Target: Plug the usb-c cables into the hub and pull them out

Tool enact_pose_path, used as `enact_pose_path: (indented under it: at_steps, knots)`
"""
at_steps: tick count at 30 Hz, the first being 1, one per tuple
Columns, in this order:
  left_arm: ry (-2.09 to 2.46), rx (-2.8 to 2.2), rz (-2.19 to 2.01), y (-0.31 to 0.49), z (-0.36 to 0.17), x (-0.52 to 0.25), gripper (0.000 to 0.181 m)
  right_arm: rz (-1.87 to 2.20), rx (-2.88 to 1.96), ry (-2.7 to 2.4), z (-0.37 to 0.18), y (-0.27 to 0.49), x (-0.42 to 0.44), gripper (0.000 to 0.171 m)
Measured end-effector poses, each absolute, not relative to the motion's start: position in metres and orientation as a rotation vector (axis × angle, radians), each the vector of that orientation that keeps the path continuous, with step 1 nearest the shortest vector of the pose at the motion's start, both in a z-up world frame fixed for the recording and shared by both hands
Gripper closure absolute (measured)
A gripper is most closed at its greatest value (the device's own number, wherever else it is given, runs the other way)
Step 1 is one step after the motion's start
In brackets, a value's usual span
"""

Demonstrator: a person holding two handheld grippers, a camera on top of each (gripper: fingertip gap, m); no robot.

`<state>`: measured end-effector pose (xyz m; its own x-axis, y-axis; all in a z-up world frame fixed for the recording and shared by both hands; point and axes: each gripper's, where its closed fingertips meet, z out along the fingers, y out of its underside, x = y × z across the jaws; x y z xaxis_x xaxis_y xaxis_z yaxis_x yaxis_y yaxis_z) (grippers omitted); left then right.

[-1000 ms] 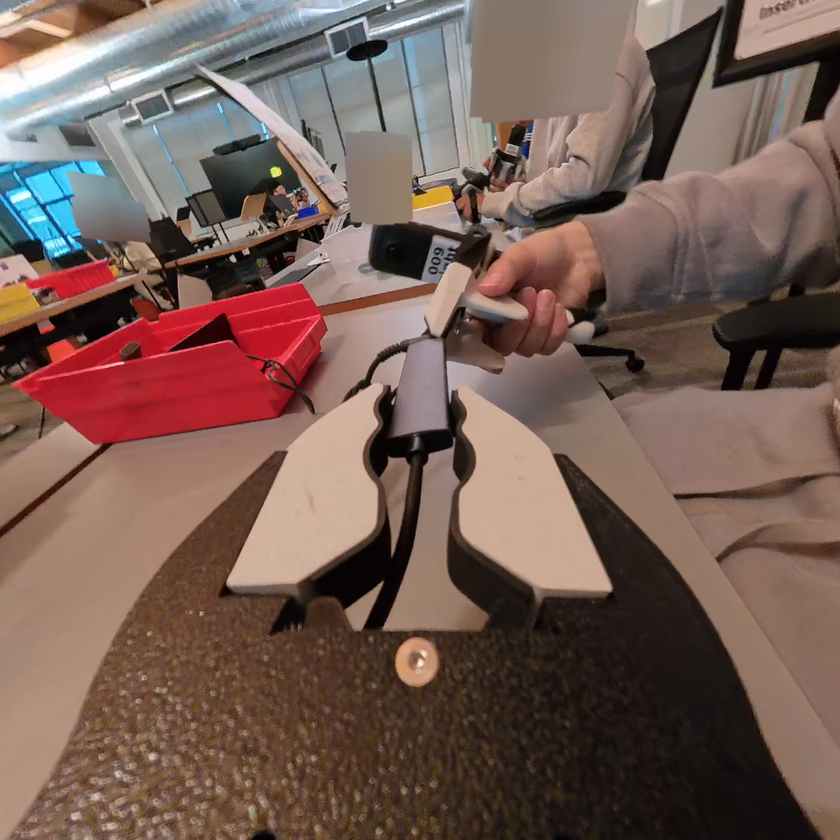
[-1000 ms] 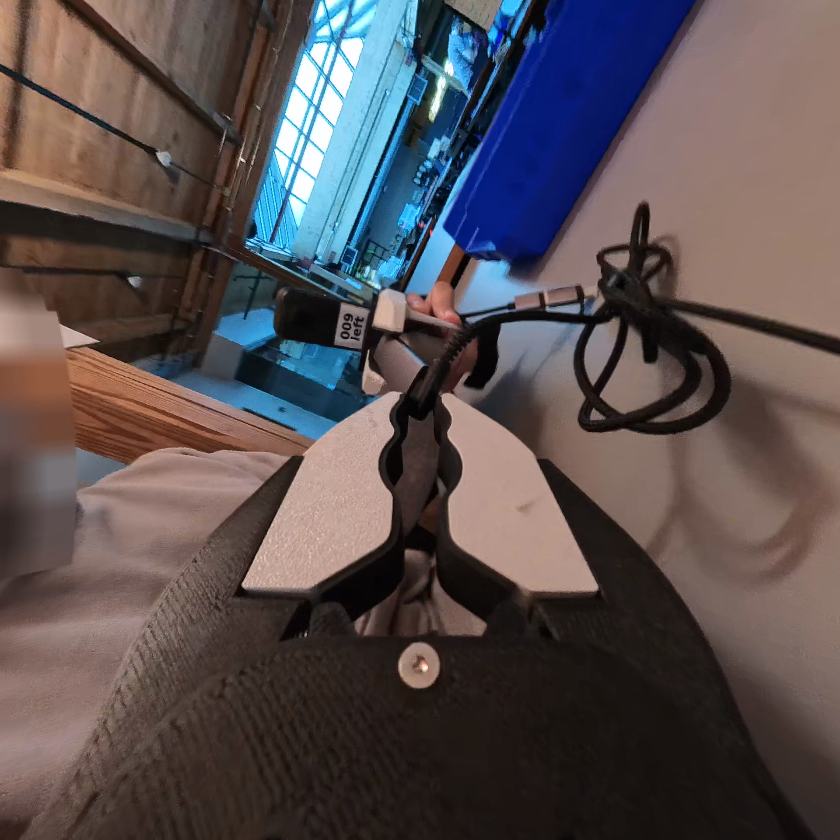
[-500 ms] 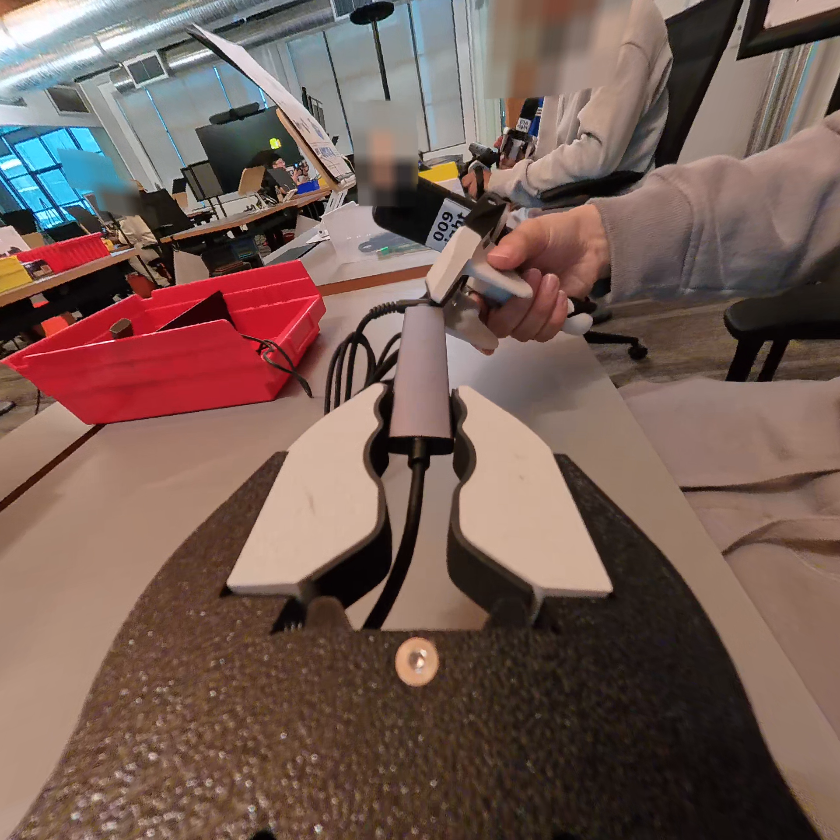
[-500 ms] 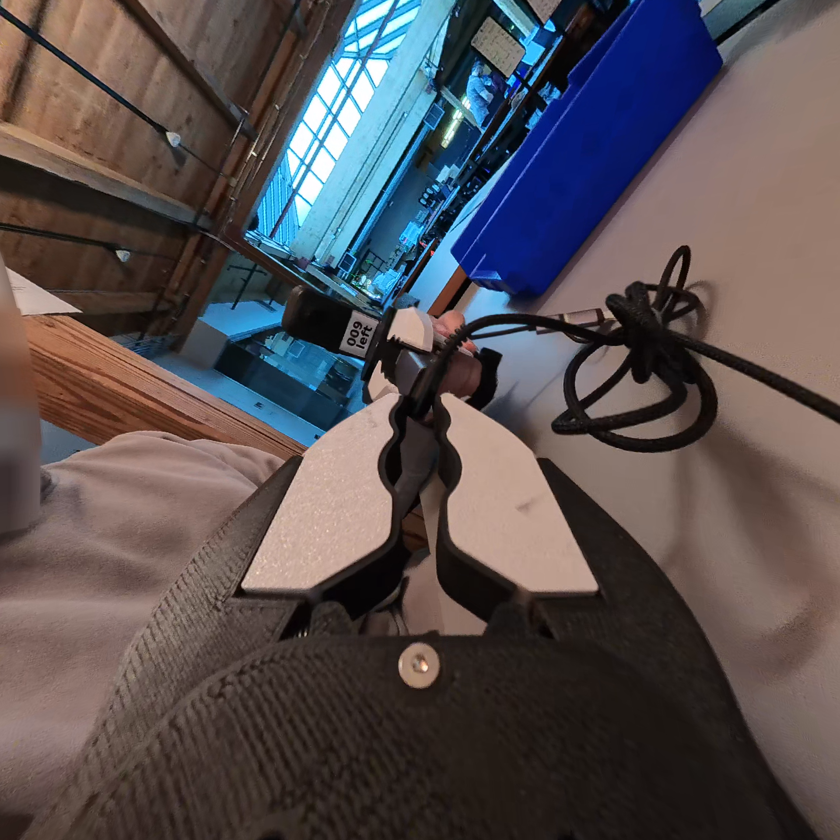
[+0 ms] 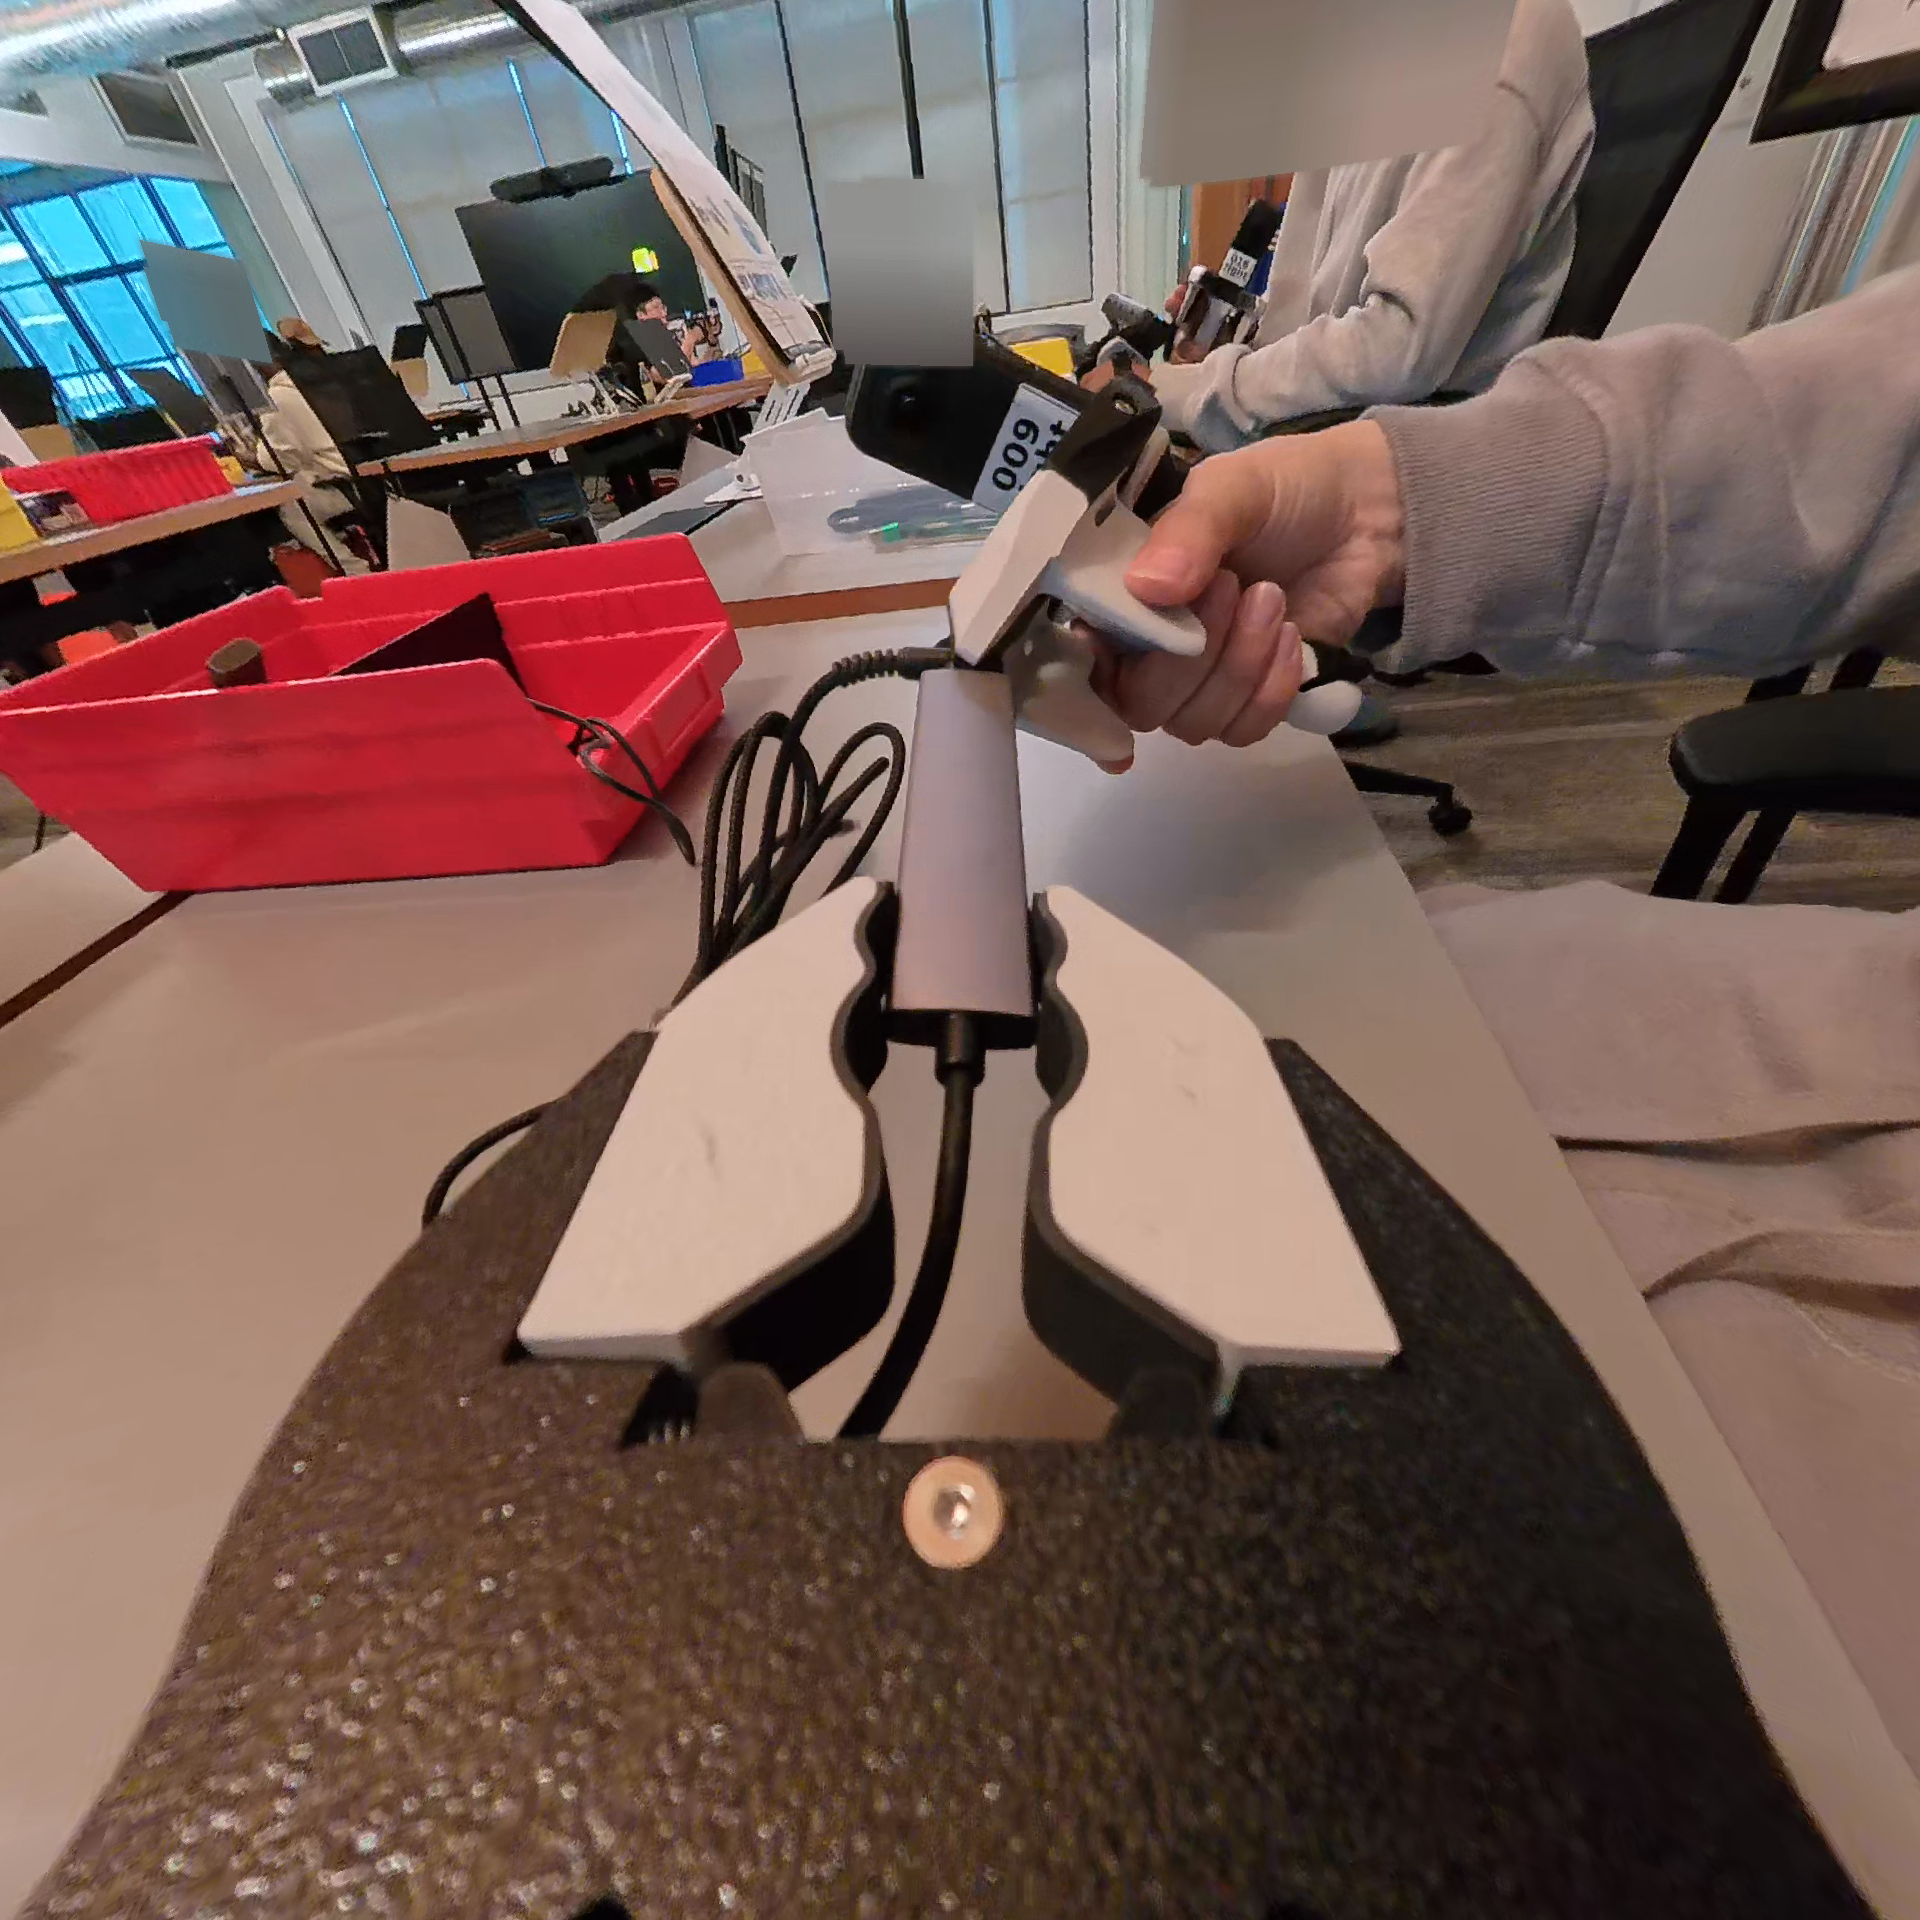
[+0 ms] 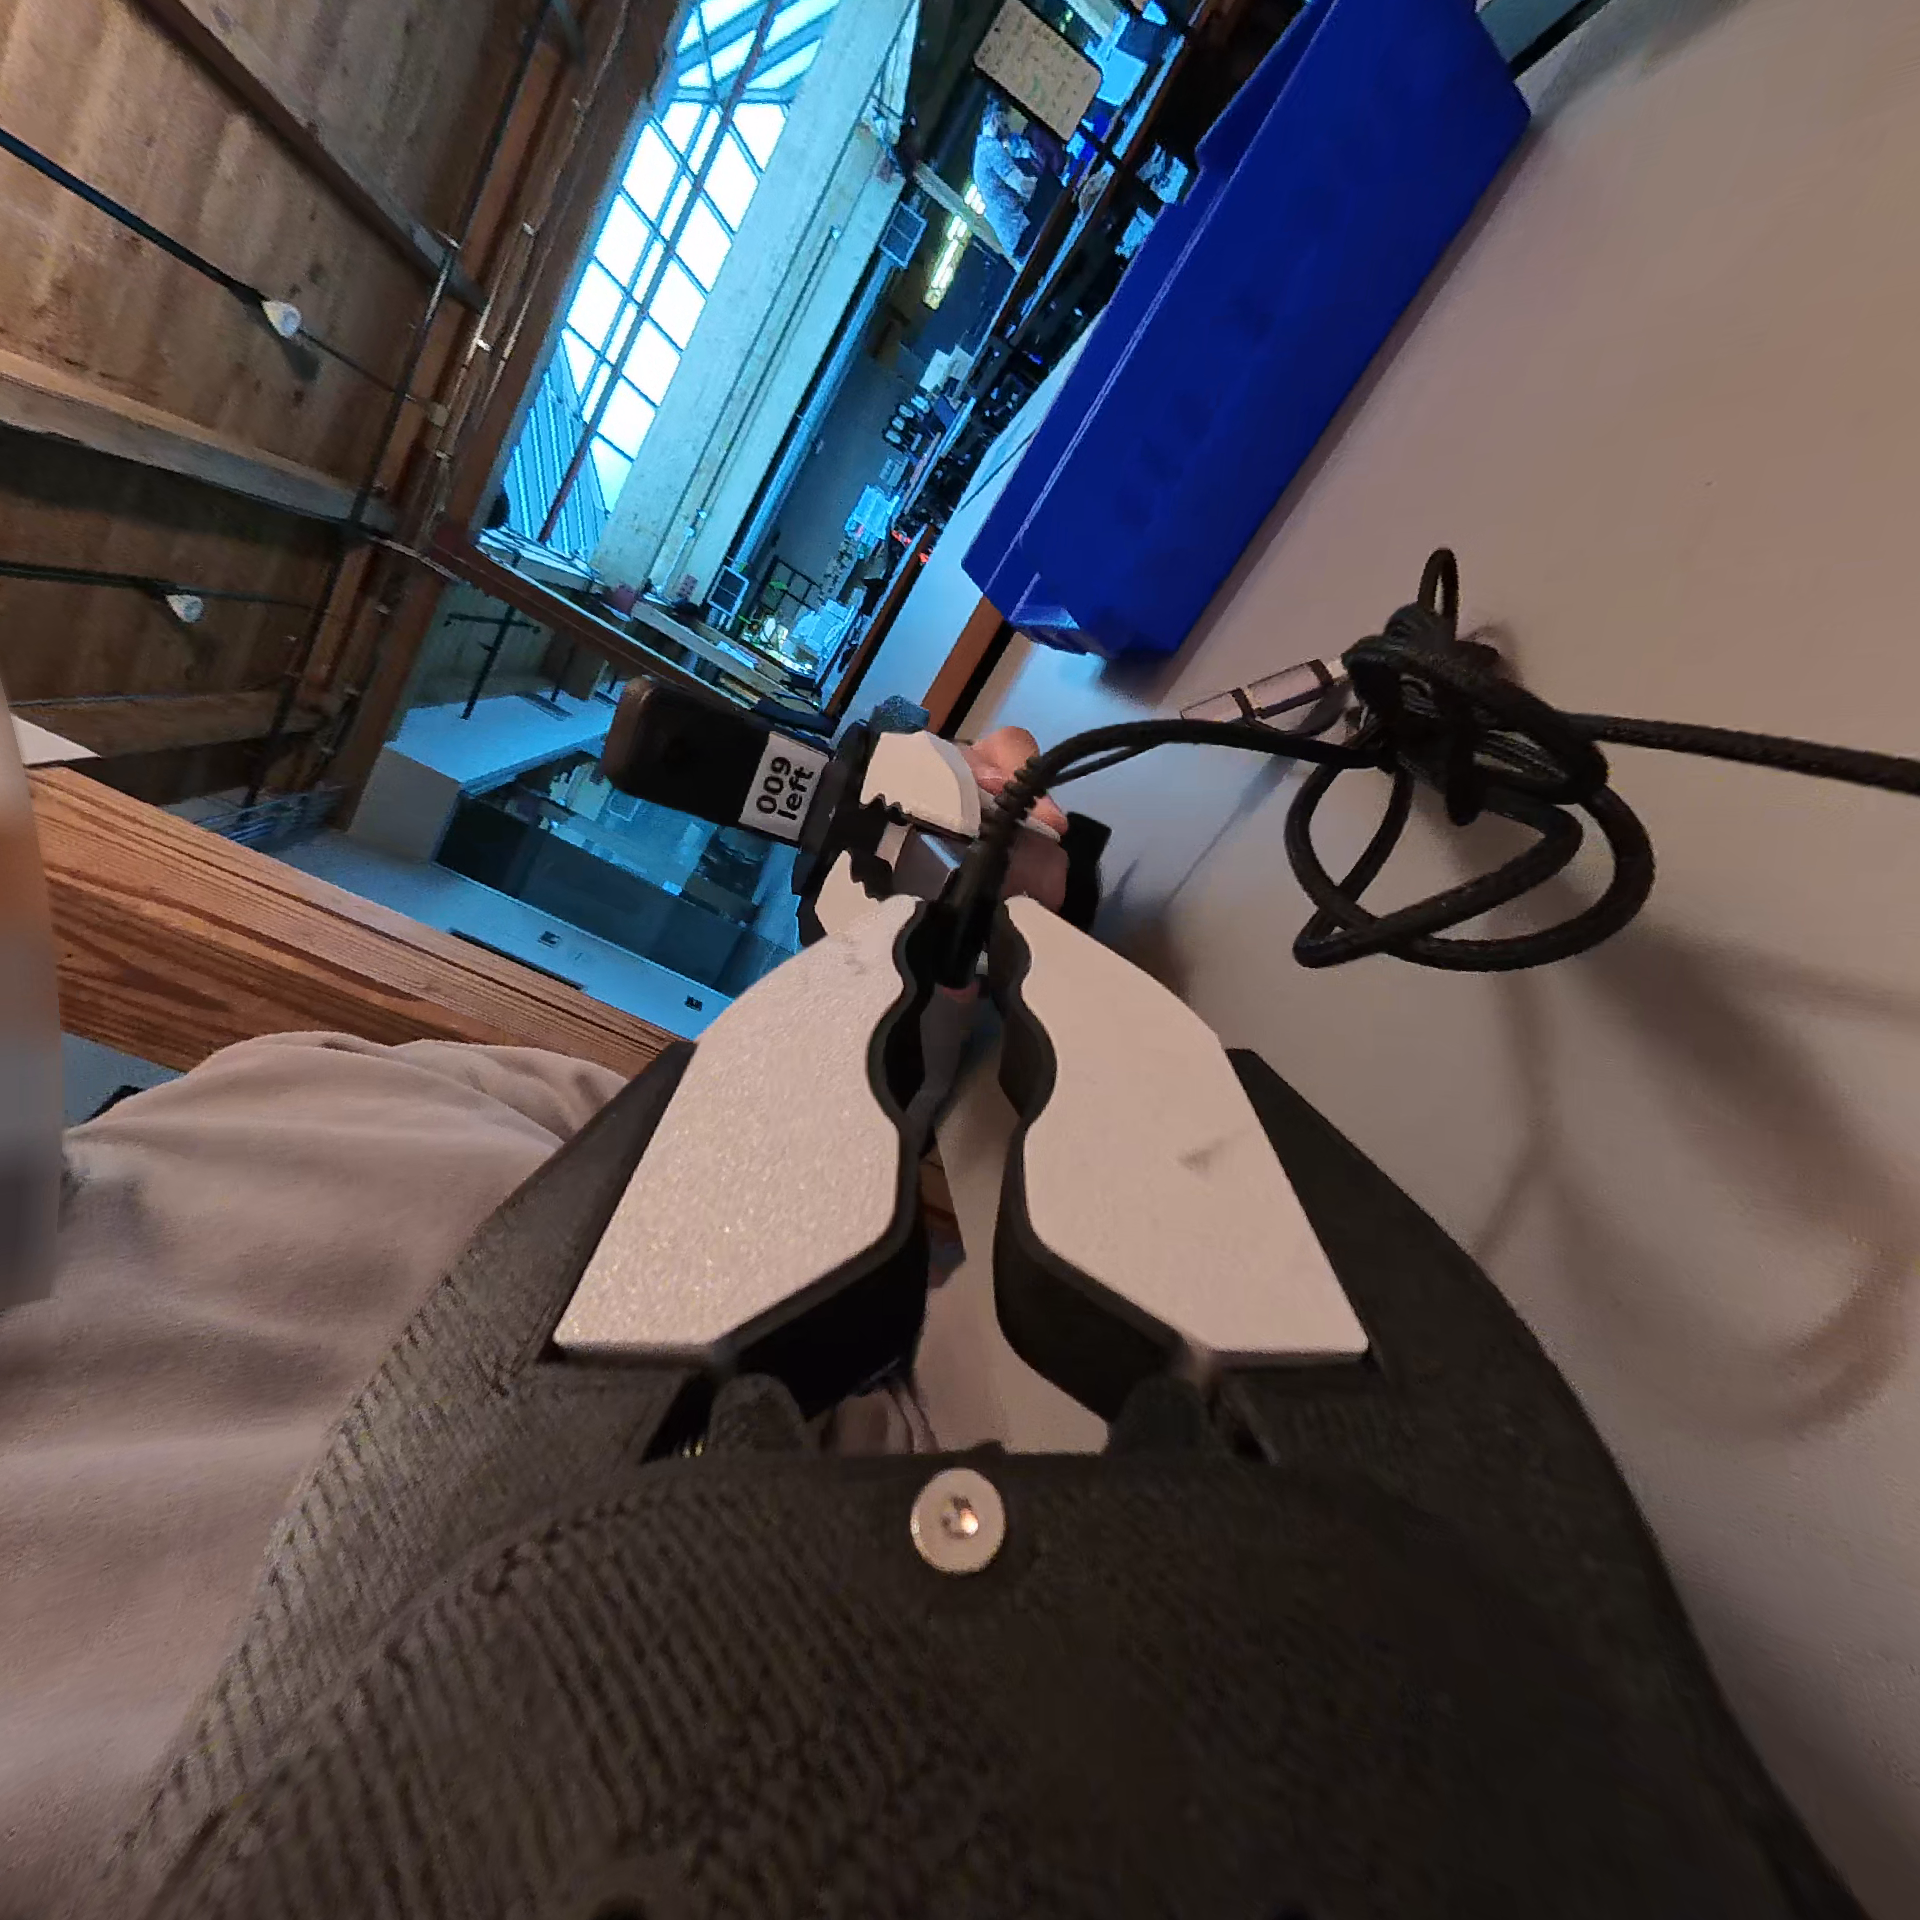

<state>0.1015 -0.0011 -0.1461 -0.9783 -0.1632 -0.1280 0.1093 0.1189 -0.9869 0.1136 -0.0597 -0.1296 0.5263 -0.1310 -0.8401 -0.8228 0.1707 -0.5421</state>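
- Left gripper: jaws clamped on the near end of the grey hub, centre frame, held above the table.
- Right gripper: jaws closed on a black usb-c plug at the hub's far end; whether it is seated cannot be told.
- Coiled cable: on the table, right of centre, just beside the blue bin.
- Red bin: upper left, near the table's far edge; bare table lies between it and the jaws.

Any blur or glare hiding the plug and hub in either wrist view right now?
Left wrist view: hub sharp, no glare, evenly lit; only fisheye bending at edges. Right wrist view: plug in the right claw reads clearly, but the table is smeared, and the windows glow blue.
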Motion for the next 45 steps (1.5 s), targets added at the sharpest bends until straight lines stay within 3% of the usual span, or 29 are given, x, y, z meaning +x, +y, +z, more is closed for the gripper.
enact_pose_path:
  at_steps: [26, 27, 30, 31, 35, 37, 39, 42, 45]
  knots:
    - [2.157, 0.087, -1.792, 0.001, -0.143, 0.1, 0.157, 0.575, -1.57, 0.885, -0.131, -0.069, 0.103, 0.163]
    - [2.141, 0.063, -1.778, 0.006, -0.142, 0.104, 0.157, 0.557, -1.573, 0.9, -0.132, -0.076, 0.106, 0.17]
    - [1.957, -0.204, -1.961, 0.072, -0.111, 0.136, 0.158, 0.347, -1.207, 1.147, -0.112, -0.179, 0.157, 0.171]
    - [1.935, -0.173, -1.964, 0.07, -0.103, 0.134, 0.157, 0.376, -1.271, 1.118, -0.113, -0.182, 0.151, 0.171]
    - [2.004, 0.066, -1.992, 0.012, -0.106, 0.1, 0.157, 0.652, -1.394, 0.842, -0.092, -0.103, 0.105, 0.171]
    - [2.025, 0.107, -1.993, 0.003, -0.11, 0.093, 0.157, 0.771, -1.475, 0.798, -0.1, -0.072, 0.085, 0.146]
    - [2.034, 0.103, -1.984, 0.001, -0.113, 0.092, 0.157, 0.828, -1.493, 0.817, -0.114, -0.055, 0.078, 0.144]
    - [2.035, 0.102, -1.989, 0.004, -0.116, 0.093, 0.158, 0.906, -1.356, 0.845, -0.12, -0.047, 0.083, 0.164]
    - [2.024, 0.1, -2.006, 0.007, -0.115, 0.094, 0.158, 0.961, -1.227, 0.873, -0.119, -0.049, 0.088, 0.168]
